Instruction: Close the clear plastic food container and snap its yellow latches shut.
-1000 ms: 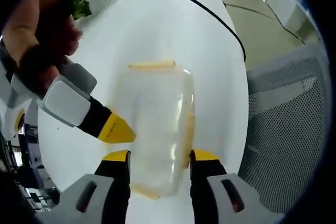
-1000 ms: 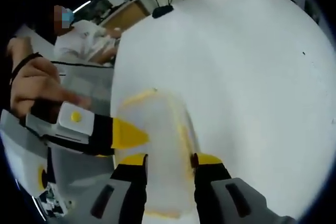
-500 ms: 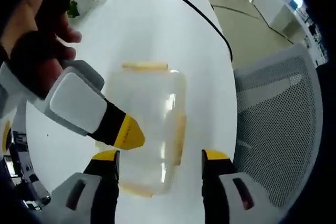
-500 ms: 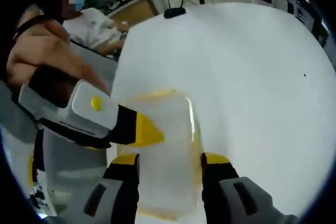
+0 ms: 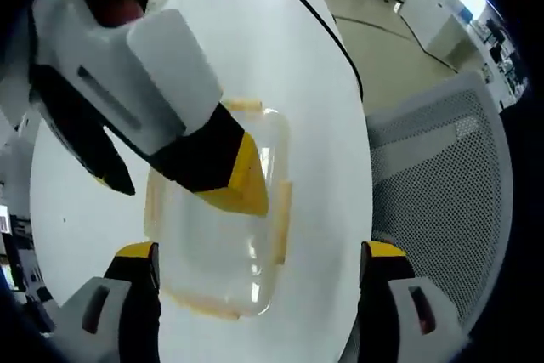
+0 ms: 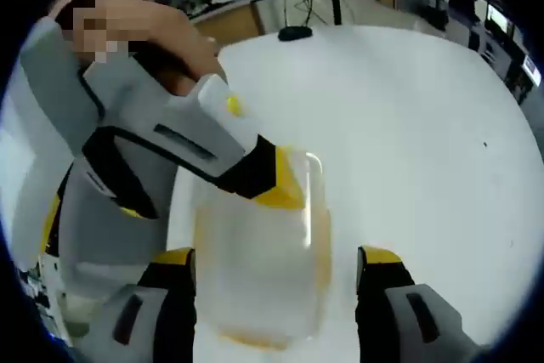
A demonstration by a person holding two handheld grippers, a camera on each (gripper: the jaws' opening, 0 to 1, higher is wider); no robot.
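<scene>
White round worktop point(image 5: 323, 116) in an open office, grey mesh chair point(image 5: 442, 184) tucked against its edge, black cable point(image 5: 327, 27) trailing across the far side. Clear plastic food container with yellow latches point(image 5: 217, 235) sitting near the worktop's near edge, lid down flat over the tub by the look of it. Left gripper point(image 5: 259, 265) spread much wider than half a second ago, straddling the container and gripping nothing. Same deal for the right gripper point(image 6: 276, 274), jaws opened up wide, nothing held. Big change: the other gripper now reaching well in over the lid, yellow tip apparently resting on top. Probably pinning the lid so a latch can be snapped next. Can't tell whether any latch is clicked shut yet.
</scene>
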